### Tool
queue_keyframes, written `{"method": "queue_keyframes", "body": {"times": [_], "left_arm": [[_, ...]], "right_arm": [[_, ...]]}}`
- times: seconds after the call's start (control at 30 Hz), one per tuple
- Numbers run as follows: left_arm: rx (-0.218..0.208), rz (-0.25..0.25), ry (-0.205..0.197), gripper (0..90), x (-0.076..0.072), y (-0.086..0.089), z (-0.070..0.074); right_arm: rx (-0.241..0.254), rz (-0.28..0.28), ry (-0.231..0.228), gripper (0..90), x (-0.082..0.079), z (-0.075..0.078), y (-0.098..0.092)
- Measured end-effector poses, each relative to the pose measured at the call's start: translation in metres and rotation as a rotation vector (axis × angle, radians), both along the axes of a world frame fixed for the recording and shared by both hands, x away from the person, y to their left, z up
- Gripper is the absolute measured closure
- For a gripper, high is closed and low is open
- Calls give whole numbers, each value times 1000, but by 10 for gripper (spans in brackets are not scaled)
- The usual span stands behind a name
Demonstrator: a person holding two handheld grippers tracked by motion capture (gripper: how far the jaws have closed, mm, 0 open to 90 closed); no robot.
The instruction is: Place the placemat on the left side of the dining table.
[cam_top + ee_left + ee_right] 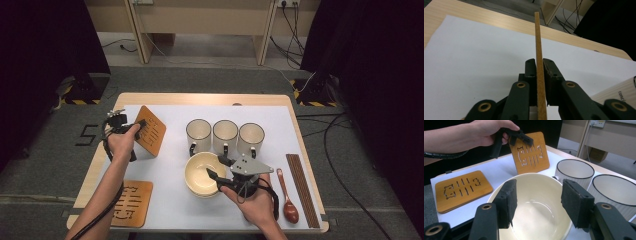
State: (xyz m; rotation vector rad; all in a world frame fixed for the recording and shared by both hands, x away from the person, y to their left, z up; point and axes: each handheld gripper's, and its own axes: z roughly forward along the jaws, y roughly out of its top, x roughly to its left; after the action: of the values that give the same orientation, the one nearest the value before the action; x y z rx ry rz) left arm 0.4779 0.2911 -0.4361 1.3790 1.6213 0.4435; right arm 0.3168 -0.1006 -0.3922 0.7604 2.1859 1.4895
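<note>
The left claw (pixel 141 123) grips a wooden trivet (pixel 151 130) by its upper edge, its jaws narrow and closed on the thin board; the trivet stands tilted on its lower edge at the far left of the white mat (pixel 170 200) covering the tabletop (pixel 210 97). In the left gripper view the trivet (pixel 539 62) appears edge-on, a slim pale-brown strip rising between the two black jaws; the right gripper view instead shows its broad face (pixel 530 152), orange-brown bamboo with a cut-out fish-skeleton pattern, the left claw (pixel 522 137) pinching its top.

The right claw (pixel 216 166) hangs with jaws wide above a cream bowl (pixel 200 175) near the middle of the mat, one jaw over the bowl's inside, the other at its far rim; nothing is held between the pads; the right gripper view looks down into the bowl (pixel 536 202), glossy and empty.

A second trivet (pixel 131 202) lies flat at the near left; three white mugs (pixel 225 135) stand in a row beyond the bowl; a dark spoon (pixel 288 200) and chopsticks (pixel 302 187) lie at the right.
</note>
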Motion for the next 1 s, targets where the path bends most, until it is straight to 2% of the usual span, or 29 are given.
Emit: {"method": "queue_keyframes", "body": {"times": [0.23, 0.5, 0.6, 0.77, 0.9, 1.0], "left_arm": [[-30, 31, 33, 734, -2, 18, -12], [-28, 45, 74, 630, -5, 30, -28], [-5, 39, 84, 590, -5, 32, -32], [34, 40, 124, 482, -3, 41, -38], [96, 70, 129, 439, -4, 49, -40], [107, 77, 130, 442, -8, 54, -41]], "right_arm": [[-2, -1, 11, 465, 1, -2, 1], [-6, 4, 12, 463, 1, -4, 3], [-9, 3, 18, 463, 2, -5, 3], [-17, 3, 24, 460, 2, -6, 4], [-15, 5, 29, 460, 2, -7, 5], [-22, 6, 22, 466, 2, -7, 4]]}}
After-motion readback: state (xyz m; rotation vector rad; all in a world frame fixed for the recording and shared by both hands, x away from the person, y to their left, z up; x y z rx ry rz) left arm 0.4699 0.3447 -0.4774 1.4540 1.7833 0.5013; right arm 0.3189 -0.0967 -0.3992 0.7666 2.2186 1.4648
